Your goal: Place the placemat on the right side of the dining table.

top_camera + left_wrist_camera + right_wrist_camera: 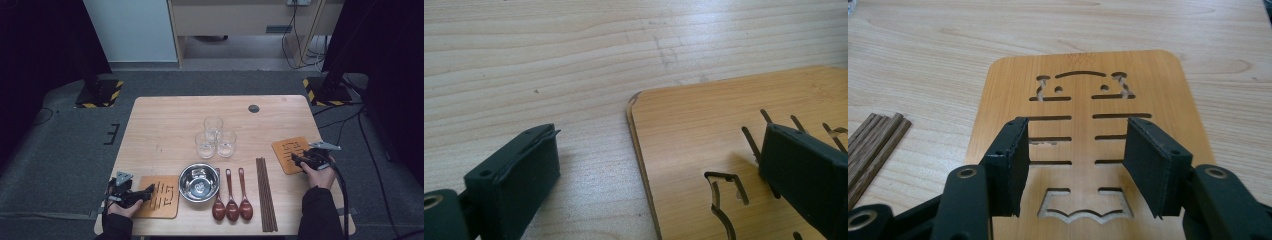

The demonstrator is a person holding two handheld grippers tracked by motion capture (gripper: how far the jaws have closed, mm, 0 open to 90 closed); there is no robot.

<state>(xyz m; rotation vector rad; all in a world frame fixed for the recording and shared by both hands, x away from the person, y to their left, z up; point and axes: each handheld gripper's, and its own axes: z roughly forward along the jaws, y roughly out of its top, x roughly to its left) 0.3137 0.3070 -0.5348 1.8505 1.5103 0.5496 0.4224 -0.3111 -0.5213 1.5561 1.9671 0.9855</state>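
Right gripper (1075, 165) hangs low over the right-hand wooden coaster (1088, 135) near the table's (165, 125) right edge, just past the chopsticks (266, 192) — jaws spread wide, nothing between them. Left gripper (659, 170) is open too — straddling the near-left coaster's (704, 130) edge, one jaw over it, one over bare table.

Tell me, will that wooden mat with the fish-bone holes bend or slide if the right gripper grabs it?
The wooden mat is thin and flat, so it probably stays stiff and feels light. It lies flush on the smooth table, so it may slide when nudged. The open right gripper would likely have to catch an edge.
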